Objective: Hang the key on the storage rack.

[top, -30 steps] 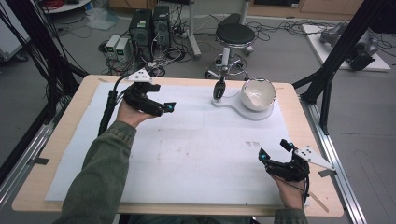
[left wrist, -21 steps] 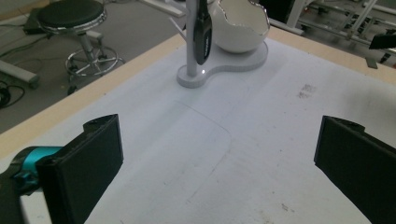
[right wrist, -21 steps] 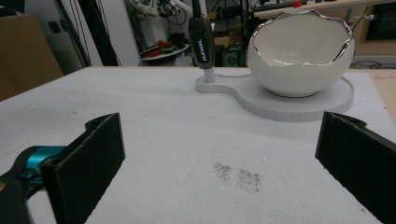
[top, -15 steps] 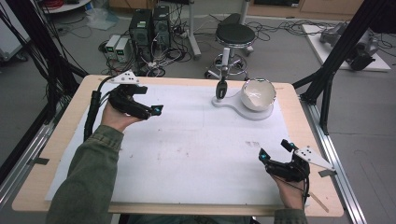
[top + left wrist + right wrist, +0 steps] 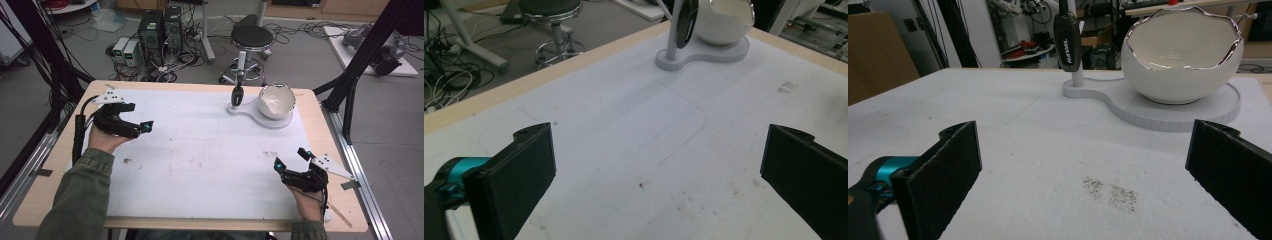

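Here both grippers, left gripper [image 5: 142, 128] and right gripper [image 5: 291, 159], gape near opposite mat [image 5: 200, 150] edges.

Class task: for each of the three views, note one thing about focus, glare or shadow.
High view: even, soft light, slightly blurred, faint shadows. Left gripper view: the bowl glares bright white, its detail washed out. Right gripper view: the bowl's rim glints and the near table is sharp, the background soft.

A grey concrete floor [image 5: 310, 55] spreads behind the pale wooden table [image 5: 200, 86]. Just beyond the table's far edge stands a round black-seated stool on a chrome base [image 5: 252, 37]; left of the stool, two dark computer towers [image 5: 161, 27] sit among tangled cables [image 5: 180, 57].
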Demonstrator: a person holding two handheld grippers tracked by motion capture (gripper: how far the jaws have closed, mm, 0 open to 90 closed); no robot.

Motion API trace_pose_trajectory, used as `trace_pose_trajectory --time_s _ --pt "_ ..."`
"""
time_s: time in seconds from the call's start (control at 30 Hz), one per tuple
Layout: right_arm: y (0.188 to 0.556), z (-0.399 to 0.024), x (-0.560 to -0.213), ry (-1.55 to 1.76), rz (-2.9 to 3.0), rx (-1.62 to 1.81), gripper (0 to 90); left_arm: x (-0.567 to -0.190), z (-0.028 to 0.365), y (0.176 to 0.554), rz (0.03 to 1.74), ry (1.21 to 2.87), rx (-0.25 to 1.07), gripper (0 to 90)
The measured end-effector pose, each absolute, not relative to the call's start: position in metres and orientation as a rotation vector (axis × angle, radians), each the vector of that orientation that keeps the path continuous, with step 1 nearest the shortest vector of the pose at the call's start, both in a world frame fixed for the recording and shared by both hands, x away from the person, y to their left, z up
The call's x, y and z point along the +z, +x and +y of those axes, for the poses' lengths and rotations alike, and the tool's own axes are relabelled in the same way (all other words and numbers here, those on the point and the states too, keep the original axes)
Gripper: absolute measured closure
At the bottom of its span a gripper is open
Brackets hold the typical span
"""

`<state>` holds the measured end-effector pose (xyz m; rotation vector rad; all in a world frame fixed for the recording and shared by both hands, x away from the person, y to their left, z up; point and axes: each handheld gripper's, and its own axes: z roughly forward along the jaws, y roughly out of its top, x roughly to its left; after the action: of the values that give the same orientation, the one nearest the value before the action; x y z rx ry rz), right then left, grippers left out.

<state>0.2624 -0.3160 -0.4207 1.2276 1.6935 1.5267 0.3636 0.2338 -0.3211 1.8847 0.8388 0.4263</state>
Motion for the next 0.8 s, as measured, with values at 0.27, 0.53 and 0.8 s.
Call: trace_pose_trajectory --time_s 0.27,0.53,0.8 --pt "0.264 -0.315 -0.421 1.23 1.692 1.527 0.3 -0.341 0.257 0.347 0.892 1.877 0.437 1.7" --pt "0.264 -0.316 -0.421 1.228 1.682 1.523 0.4 -0.366 0.278 0.333 0.957 1.876 0.447 1.7" --pt "0.262 -0.316 -0.421 1.223 1.676 1.521 0.4 -0.391 0.294 0.317 1.0 1.909 0.428 1.7"
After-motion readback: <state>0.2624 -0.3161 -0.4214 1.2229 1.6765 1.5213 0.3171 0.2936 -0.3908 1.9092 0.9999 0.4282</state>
